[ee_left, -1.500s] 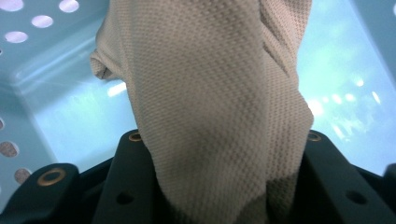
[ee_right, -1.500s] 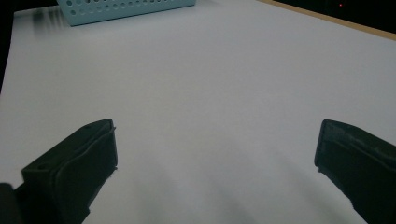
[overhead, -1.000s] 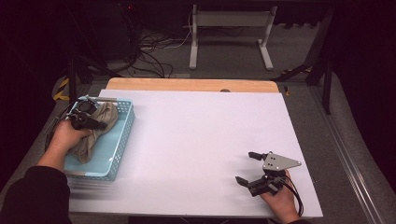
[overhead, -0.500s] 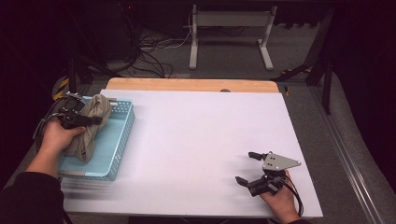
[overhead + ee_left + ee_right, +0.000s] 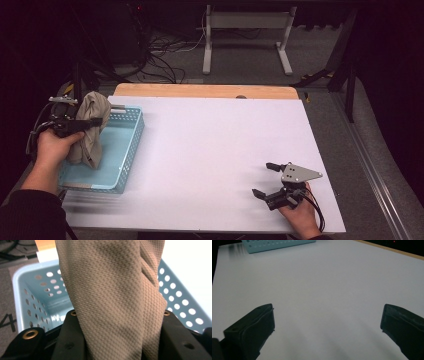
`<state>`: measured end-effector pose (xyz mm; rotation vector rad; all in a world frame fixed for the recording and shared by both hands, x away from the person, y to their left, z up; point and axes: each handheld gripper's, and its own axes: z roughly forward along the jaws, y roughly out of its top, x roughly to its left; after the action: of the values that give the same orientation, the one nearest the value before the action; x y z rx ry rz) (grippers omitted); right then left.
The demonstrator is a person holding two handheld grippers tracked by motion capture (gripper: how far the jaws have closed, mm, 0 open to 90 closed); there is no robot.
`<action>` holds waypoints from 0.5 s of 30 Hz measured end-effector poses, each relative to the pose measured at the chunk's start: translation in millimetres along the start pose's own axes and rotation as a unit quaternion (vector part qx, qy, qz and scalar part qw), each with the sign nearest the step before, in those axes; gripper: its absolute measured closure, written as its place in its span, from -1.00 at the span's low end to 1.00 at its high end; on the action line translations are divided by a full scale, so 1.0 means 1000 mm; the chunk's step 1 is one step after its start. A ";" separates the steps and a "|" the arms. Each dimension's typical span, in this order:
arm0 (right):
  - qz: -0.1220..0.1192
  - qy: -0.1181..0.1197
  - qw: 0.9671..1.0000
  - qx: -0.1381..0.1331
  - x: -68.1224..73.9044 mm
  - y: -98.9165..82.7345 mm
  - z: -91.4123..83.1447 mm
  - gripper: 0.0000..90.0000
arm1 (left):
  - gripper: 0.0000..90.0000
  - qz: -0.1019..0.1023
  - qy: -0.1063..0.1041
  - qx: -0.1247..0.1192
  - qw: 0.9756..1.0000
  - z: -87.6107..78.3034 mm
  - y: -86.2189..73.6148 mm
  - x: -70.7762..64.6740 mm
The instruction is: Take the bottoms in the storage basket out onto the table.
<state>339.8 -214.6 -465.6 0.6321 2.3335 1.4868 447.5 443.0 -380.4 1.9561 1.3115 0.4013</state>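
Now my left gripper [image 5: 92,121] clamps the tan cloth [image 5: 91,130], which hangs lengthwise into the blue basket [image 5: 131,145]; my right gripper [image 5: 265,179], jaws spread, sits far right.

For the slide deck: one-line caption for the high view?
Left gripper lifts a tan cloth above the blue basket; right gripper rests open on the white table.
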 end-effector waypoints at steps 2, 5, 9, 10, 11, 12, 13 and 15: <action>0.000 0.000 1.000 0.000 0.000 0.000 0.000 -1.00 | 0.39 -0.001 -0.001 -0.013 1.000 -0.003 0.001 0.000; 0.000 0.000 1.000 0.000 0.000 0.000 0.000 -1.00 | 0.39 -0.003 -0.001 -0.032 0.999 -0.008 0.001 -0.002; 0.000 0.000 1.000 0.000 0.000 0.000 0.000 -1.00 | 0.39 -0.009 -0.003 -0.055 0.998 -0.014 0.001 -0.004; 0.000 0.001 1.000 0.000 0.000 0.000 0.000 -1.00 | 0.39 -0.010 -0.004 -0.061 0.998 -0.016 0.001 -0.005; -0.001 0.001 1.000 -0.001 0.000 0.000 0.000 -1.00 | 0.39 -0.012 -0.005 -0.068 0.998 -0.018 0.002 -0.005; -0.001 0.001 1.000 -0.001 0.000 0.000 0.000 -1.00 | 0.39 -0.012 -0.007 -0.074 0.997 -0.019 0.002 -0.006; -0.001 0.001 1.000 -0.001 0.000 0.000 0.000 -1.00 | 0.39 -0.014 -0.009 -0.080 0.997 -0.021 0.002 -0.007; -0.001 0.001 1.000 0.000 0.000 0.000 0.000 -1.00 | 0.39 -0.014 -0.010 -0.094 0.995 -0.025 0.004 -0.010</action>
<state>339.6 -214.6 -465.4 0.6287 2.3340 1.4869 430.7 443.2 -359.7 1.7783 1.2405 0.4733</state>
